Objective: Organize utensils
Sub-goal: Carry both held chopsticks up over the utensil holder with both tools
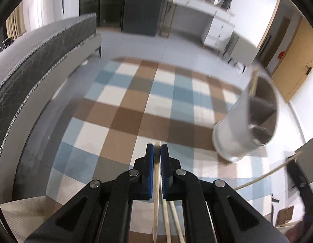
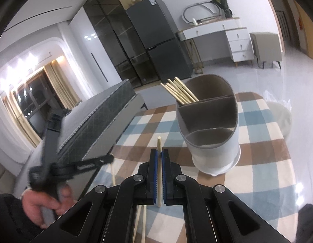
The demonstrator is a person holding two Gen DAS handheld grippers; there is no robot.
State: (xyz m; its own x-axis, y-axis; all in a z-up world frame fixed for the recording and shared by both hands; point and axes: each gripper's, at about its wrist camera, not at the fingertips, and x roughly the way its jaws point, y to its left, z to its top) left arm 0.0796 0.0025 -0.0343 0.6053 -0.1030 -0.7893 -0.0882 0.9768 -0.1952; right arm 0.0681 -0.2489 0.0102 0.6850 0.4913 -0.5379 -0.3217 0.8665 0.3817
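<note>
In the left wrist view my left gripper (image 1: pixel 157 151) is shut on a pale wooden chopstick (image 1: pixel 156 192) that runs lengthwise between the blue pads. A white utensil holder (image 1: pixel 231 125) with grey dividers stands to its right, blurred. In the right wrist view my right gripper (image 2: pixel 159 158) is shut on another chopstick (image 2: pixel 159 147) whose tip pokes out in front. The holder (image 2: pixel 215 151) stands just ahead and to the right. Several chopsticks (image 2: pixel 179 93) lean in its far compartment; the two nearer ones look empty. A hand (image 2: pixel 39 206) holds the left gripper (image 2: pixel 109 160) at the left.
Loose chopsticks (image 1: pixel 169 222) lie on the glass tabletop under the grippers, above a checkered rug (image 2: pixel 264 162). A grey mattress (image 2: pixel 95 125) lies to the left. A dark fridge (image 2: pixel 156 40), a white dressing table (image 2: pixel 227 32) and a grey stool (image 2: pixel 266 46) stand behind.
</note>
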